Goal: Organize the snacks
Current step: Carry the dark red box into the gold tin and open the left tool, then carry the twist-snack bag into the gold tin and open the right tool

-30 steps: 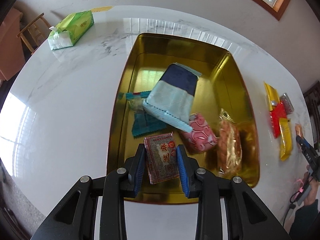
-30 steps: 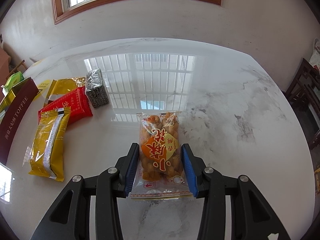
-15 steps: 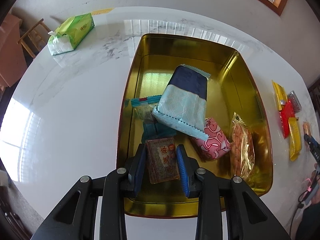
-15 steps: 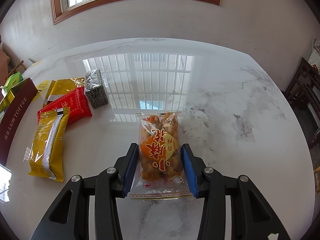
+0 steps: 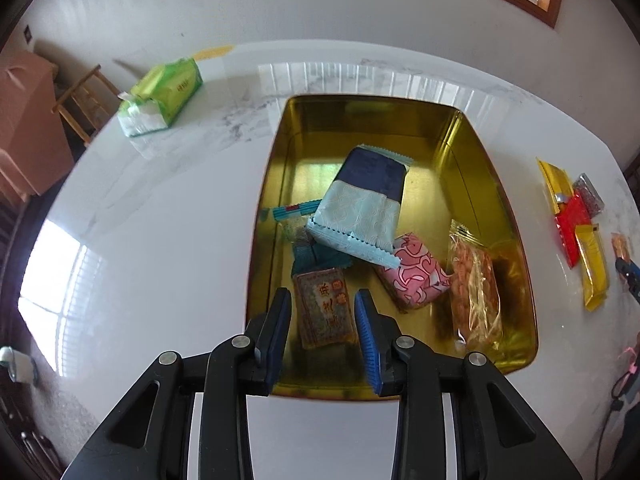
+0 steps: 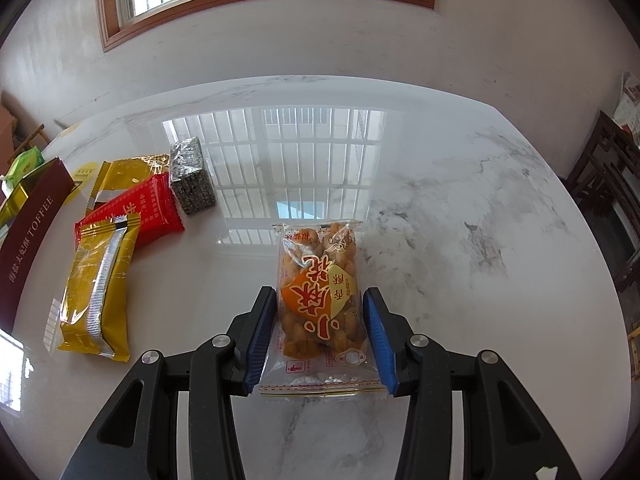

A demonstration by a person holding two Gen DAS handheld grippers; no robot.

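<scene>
A gold tin tray (image 5: 272,184) on the white marble table holds several snacks: a blue packet (image 5: 360,204), a pink packet (image 5: 416,276), a clear bag of fried snacks (image 5: 476,292) and a small brown packet (image 5: 326,310). My left gripper (image 5: 323,316) is open above the tray, and the brown packet lies between its fingers. My right gripper (image 6: 320,322) is open around a clear bag of fried twists (image 6: 320,296) that lies on the table.
Left of the right gripper lie a yellow packet (image 6: 98,288), a red packet (image 6: 132,212), a gold packet (image 6: 132,172) and a silver packet (image 6: 192,182). The tin's maroon wall (image 6: 28,240) is at far left. A green tissue pack (image 5: 160,96) sits at the table's far left.
My left gripper has pulled back and up, and its fingers have opened off the brown packet, which now lies in the tray. The right gripper has hardly moved.
</scene>
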